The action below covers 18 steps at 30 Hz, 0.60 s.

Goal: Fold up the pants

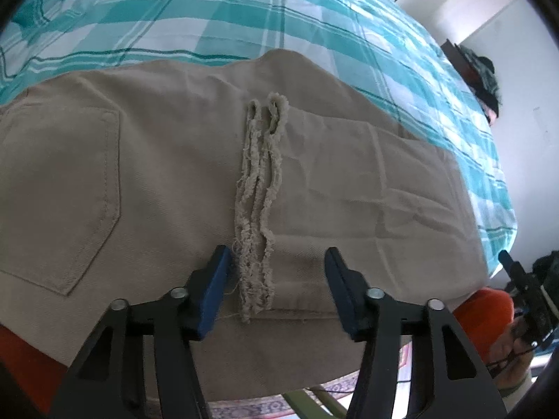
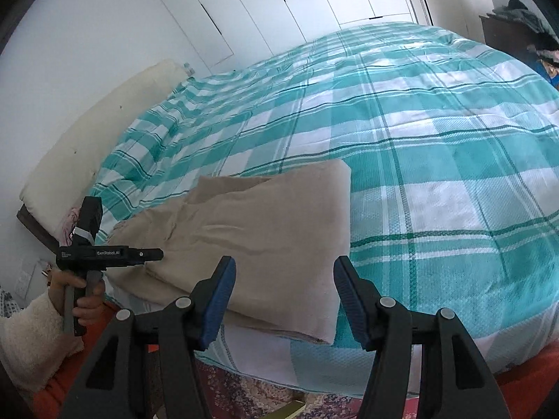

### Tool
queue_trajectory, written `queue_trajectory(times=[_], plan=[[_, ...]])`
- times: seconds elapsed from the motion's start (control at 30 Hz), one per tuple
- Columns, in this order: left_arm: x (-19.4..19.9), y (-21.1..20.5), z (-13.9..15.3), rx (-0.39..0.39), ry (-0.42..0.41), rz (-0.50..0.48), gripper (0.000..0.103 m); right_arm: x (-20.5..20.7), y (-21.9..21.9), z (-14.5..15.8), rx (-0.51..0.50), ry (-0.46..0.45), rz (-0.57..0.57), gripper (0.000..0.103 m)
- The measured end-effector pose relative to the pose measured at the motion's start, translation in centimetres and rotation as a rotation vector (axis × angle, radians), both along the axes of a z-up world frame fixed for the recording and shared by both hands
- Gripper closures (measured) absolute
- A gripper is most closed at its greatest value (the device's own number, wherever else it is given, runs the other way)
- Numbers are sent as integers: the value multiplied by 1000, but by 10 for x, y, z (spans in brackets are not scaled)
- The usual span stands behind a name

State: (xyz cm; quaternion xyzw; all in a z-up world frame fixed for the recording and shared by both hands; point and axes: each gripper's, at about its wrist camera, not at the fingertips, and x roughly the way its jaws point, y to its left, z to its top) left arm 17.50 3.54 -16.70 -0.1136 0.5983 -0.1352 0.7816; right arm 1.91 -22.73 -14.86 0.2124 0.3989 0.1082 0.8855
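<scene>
Folded beige cotton pants [image 1: 167,181] lie under both tongs. Left gripper [image 1: 277,279] – jaws apart, straddling the frayed hem [image 1: 258,209]; right gripper [image 2: 284,293] – apart, empty. Risk: pinching one layer only, so the fold slips.

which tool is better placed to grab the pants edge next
Left, probably. The left tool straddles the frayed hems at the pants' near edge; the right tool hovers open beside the folded corner.

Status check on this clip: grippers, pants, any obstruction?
Left gripper open, straddling frayed hem. Right gripper open, empty. Pants part-folded on bed. Nothing in the way.
</scene>
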Motion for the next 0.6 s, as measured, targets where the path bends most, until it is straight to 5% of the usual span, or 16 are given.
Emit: queue_trajectory(times=[0.03, 0.07, 0.37, 0.47, 0.53, 0.6], plan=[[-1, 1, -2, 2, 5, 3, 91, 0, 0, 0, 1, 2, 2, 44], [-3, 1, -3, 17, 7, 11, 95, -1, 0, -1, -1, 4, 4, 44], [-19, 7, 6, 42, -46, -24, 98, 12, 14, 14, -70, -26, 38, 47], [-21, 1, 8, 94, -59, -15, 90, 28, 42, -12, -83, 67, 163, 56], [-26, 0, 19, 144, -86, -1, 72, 33, 59, -40, -136, 185, 196, 56], [-33, 1, 37, 165, -152, 21, 49, 30, 63, -39, -166, 164, 190, 56]])
